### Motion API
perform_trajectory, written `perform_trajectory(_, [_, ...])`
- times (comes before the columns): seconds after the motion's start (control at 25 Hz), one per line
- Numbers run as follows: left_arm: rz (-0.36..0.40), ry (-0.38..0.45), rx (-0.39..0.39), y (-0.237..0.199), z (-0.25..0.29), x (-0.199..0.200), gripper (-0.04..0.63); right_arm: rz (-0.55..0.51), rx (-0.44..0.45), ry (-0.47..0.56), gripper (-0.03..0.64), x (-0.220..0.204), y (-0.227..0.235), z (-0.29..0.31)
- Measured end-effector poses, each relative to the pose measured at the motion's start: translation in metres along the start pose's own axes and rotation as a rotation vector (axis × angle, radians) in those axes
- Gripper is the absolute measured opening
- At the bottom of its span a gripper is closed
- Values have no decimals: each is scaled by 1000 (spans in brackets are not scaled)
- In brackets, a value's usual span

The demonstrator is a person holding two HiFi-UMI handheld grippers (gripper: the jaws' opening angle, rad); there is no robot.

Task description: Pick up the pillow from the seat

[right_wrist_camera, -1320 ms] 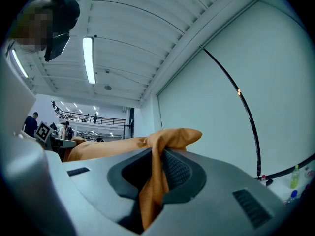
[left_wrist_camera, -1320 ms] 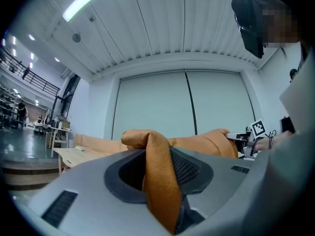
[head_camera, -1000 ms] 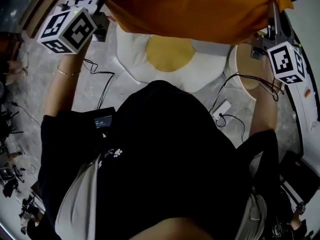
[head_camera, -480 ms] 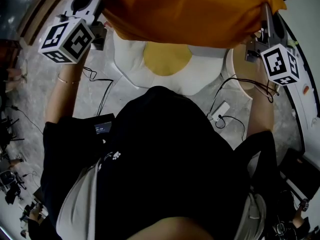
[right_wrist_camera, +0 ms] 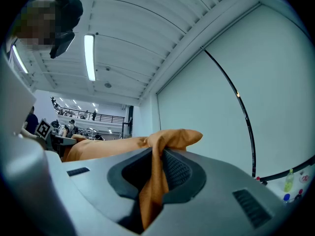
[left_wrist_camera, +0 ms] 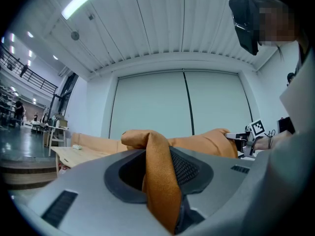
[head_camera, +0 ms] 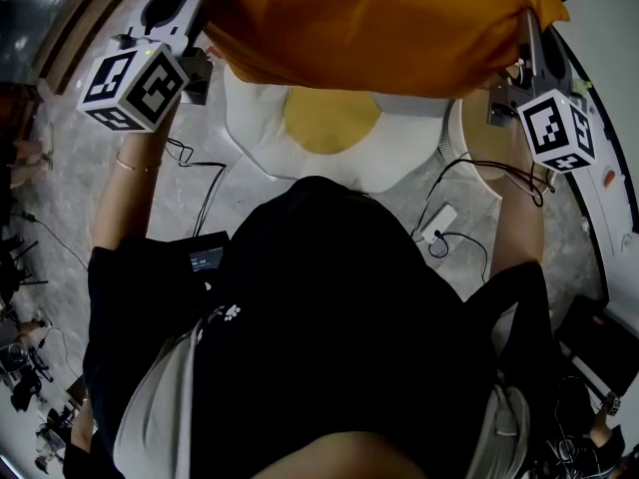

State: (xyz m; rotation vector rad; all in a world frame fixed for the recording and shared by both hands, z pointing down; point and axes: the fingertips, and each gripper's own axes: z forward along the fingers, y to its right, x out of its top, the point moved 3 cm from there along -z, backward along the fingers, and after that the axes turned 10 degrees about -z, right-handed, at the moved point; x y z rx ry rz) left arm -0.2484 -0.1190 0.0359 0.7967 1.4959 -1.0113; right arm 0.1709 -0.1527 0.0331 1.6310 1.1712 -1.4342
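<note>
The plump orange fabric pillow (head_camera: 369, 18) hangs in the air between the person's two raised arms, stretched sideways above the white fried-egg-shaped seat cushion with its yellow centre (head_camera: 409, 138). It appears to be clear of that seat. The left hand-held gripper (left_wrist_camera: 157, 161) is clamped on a bunched fold of orange cloth at one corner of the pillow. The right hand-held gripper (right_wrist_camera: 155, 176) pinches a thinner fold at the opposite corner, and in both gripper views the cloth runs down between the ribbed pads.

Judging by this, the lift itself looks done, and the step in hand is holding the pillow up off the seat. Each grip has only a pinch of cover fabric, not the stuffing. The next move therefore calls for even pressure in both jaws and for moving the two hands together, so that neither corner slips or twists free.
</note>
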Motion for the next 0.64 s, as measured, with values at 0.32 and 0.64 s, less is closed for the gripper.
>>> perform_trajectory(0.32, [7, 3, -2, 3, 3, 5, 140, 8, -3, -11, 67, -2, 2, -1])
perform_trajectory(0.64, [-6, -12, 2, -3, 3, 1, 140, 5, 4, -24, 66, -3, -2, 2])
